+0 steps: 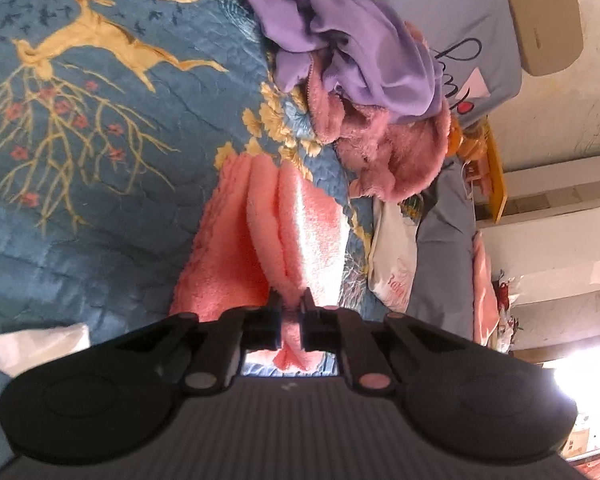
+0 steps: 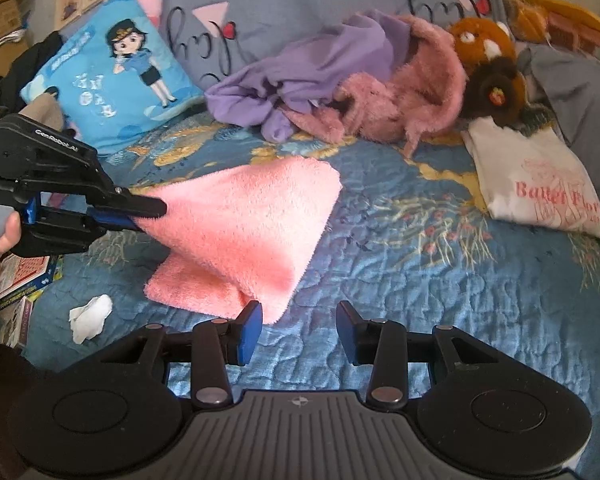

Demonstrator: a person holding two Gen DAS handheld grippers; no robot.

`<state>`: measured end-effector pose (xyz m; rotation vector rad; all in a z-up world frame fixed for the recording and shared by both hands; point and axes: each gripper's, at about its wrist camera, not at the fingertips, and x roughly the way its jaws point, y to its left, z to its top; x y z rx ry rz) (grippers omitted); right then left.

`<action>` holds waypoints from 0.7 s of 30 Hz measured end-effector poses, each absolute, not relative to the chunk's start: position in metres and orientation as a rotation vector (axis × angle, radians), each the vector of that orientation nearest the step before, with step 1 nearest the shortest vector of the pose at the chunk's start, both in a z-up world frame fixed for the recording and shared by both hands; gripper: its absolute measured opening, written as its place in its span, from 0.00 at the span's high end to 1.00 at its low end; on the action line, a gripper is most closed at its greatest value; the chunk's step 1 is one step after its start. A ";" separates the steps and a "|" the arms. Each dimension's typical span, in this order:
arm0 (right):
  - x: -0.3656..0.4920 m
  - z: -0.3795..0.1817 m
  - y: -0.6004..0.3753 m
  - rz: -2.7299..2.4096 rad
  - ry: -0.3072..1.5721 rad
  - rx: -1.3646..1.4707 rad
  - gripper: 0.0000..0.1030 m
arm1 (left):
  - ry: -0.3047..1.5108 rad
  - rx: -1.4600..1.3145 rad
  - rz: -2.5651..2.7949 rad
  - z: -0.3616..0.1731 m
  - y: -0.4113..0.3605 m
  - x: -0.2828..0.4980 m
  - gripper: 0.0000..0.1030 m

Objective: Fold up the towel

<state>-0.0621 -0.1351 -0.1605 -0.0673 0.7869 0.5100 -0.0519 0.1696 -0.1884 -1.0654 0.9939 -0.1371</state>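
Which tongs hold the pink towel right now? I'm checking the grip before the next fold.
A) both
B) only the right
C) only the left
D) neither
C: the left tongs are shut on a lifted corner of the pink towel, while the right tongs stand open and empty just in front of its near edge.

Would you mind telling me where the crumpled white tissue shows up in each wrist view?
Left wrist: the white tissue is at the lower left edge, just above the gripper body.
Right wrist: the white tissue lies lower left on the quilt, left of the pink towel.
Shared landmark: the purple cloth.
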 end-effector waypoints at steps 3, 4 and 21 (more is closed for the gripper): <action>-0.066 -0.158 -0.130 0.532 0.758 -0.103 0.60 | 1.055 -1.074 -0.087 -0.195 0.171 -0.062 0.92; -0.065 -0.157 -0.129 0.534 0.749 -0.105 0.58 | 1.059 -1.095 -0.083 -0.196 0.172 -0.066 0.92; 0.028 -0.158 -0.095 0.442 0.828 0.118 0.55 | 1.188 -1.089 0.021 -0.214 0.176 -0.073 0.91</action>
